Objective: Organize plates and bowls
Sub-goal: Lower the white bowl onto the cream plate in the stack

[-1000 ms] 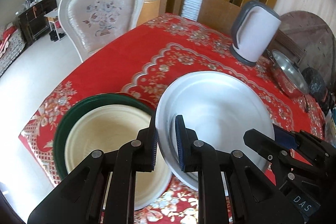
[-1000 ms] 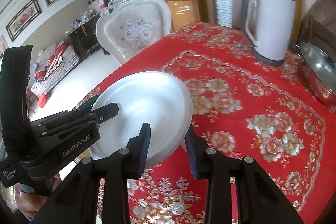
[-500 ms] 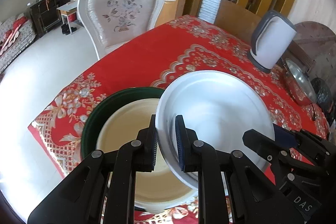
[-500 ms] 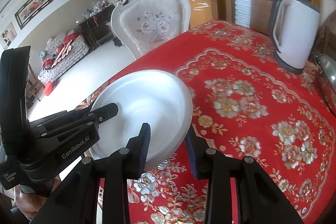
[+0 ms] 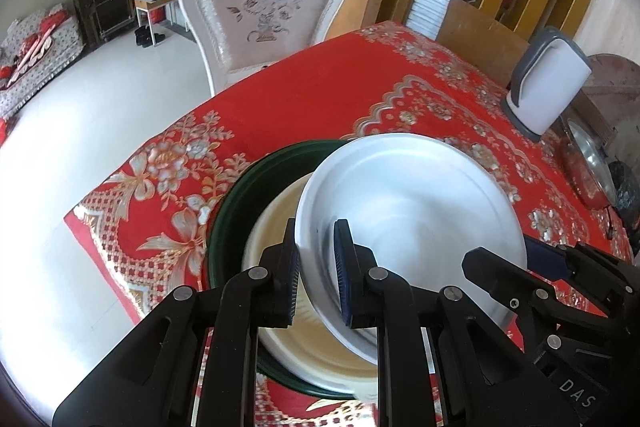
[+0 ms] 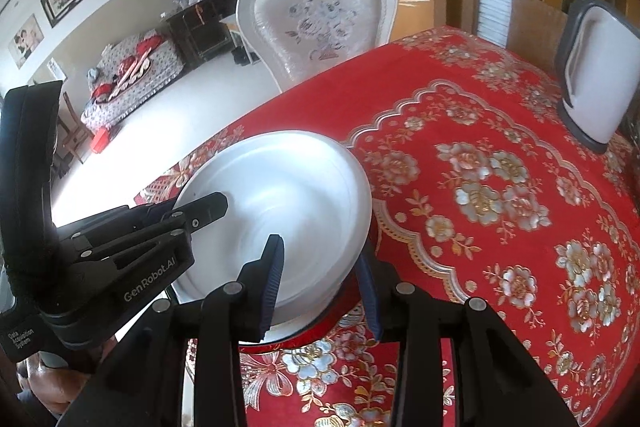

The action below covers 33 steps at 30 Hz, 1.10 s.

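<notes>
Both grippers are clamping the white bowl (image 5: 412, 211) by its rim: left gripper (image 5: 316, 267) on the near-left edge, right gripper (image 6: 320, 279) on the opposite edge. The bowl is hanging tilted just above the cream plate (image 5: 280, 311), itself nested in the green dish (image 5: 236, 203). Judgement: level it, centre over the cream plate, lower evenly, then let go.

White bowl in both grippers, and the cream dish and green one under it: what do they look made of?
White bowl: matte, evenly coloured, thin rolled rim, so probably plastic or melamine, possibly enamel. Cream dish: smooth, dull sheen, similar plastic look. Green dish: dark, glossier rim, plastic or glazed ceramic; can't tell.
</notes>
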Available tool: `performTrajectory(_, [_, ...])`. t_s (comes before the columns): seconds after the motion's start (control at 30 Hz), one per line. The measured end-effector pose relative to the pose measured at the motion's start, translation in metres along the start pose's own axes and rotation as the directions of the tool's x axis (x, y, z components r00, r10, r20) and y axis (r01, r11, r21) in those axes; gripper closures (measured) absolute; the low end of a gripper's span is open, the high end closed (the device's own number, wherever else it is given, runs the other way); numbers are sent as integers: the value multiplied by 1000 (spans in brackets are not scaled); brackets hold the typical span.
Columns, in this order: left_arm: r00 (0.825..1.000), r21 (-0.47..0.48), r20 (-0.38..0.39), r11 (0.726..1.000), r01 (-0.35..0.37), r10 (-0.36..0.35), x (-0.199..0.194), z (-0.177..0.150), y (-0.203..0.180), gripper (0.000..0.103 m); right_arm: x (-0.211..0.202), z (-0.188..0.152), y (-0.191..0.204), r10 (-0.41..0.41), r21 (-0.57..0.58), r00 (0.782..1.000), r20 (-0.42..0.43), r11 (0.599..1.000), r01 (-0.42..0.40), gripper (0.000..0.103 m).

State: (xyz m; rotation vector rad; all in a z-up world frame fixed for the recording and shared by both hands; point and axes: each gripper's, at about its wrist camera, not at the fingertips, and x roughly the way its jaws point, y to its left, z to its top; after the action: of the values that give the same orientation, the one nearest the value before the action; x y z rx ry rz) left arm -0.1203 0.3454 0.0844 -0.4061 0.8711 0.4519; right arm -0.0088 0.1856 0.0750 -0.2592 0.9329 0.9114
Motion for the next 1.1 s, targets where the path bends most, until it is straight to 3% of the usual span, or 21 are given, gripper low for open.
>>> performTrajectory(0.3, [1000,-9,-10,1000,-14,14,7,-6,14,88,19,-3,15,-4,-28,999,-48,1000,2,66])
performTrajectory(0.57, [1000,10,4,1000,-17,17,6,-10,14,88,17,-4,21,-3,-46,999,-54,999,0,58])
performTrajectory(1.1, [1000,9,26,1000,6,-6,6,-13,21,86,15,-9,14,-10,-21,998,-56,1000,9,58])
